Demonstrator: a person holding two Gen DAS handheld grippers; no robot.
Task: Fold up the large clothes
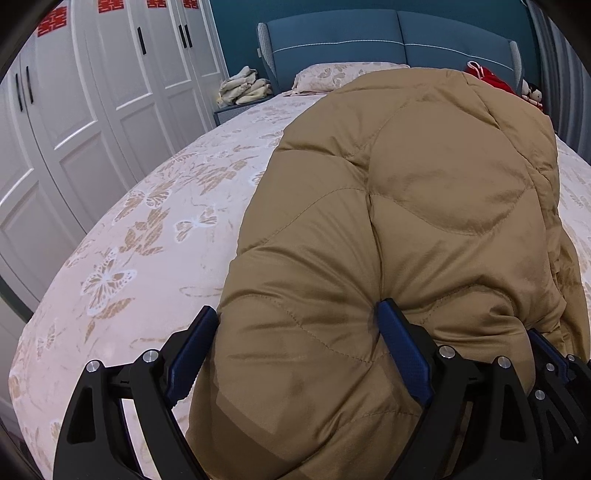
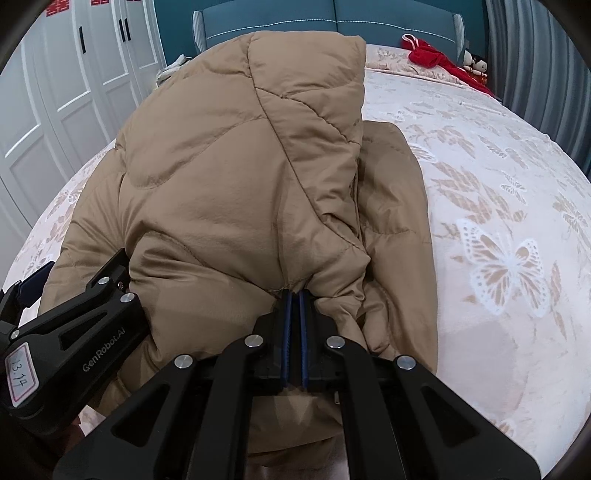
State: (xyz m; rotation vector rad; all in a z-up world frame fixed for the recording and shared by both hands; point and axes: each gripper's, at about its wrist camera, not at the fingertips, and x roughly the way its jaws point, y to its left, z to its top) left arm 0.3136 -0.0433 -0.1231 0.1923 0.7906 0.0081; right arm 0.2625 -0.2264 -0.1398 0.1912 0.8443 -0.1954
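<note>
I've got the tan quilted down jacket [image 1: 388,221] lying on the bed [image 1: 147,236], filling the centre and right of the left wrist view and the centre-left of the right wrist view. It's already doubled over on itself, with a lower layer [image 2: 399,206] sticking out on the right side of the frame.

Left gripper [image 1: 299,354]: fingers stand wide, with a fat roll of the jacket's near edge bulging between them. The blue pads touch the fabric on both sides, but I can't tell whether they're squeezing or just straddling it.

Right gripper [image 2: 293,314]: fingers are nearly together, pinching a thin bunch of the shell fabric at lower centre of the frame; creases radiate from the pinch.

Handling read:
- Soft, puffy, no stiffness. It'll sag and drape from any hold point.
- Probably light for its bulk, but springy: the fill should push folds back open.
- The shell looks smooth, likely slick nylon. A pinch on one thin layer may slide or pull only the shell.
- Best holds are probably quilt seams or the hem edge, through all layers, with the two grippers spaced along the same edge.
- A thick roll needs wide fingers; thin pinches suit edges only.

Elsewhere: white wardrobe [image 1: 92,110] at left, blue headboard [image 1: 388,33] at top, red garment [image 2: 428,53] at upper right, well apart from the jacket.
</note>
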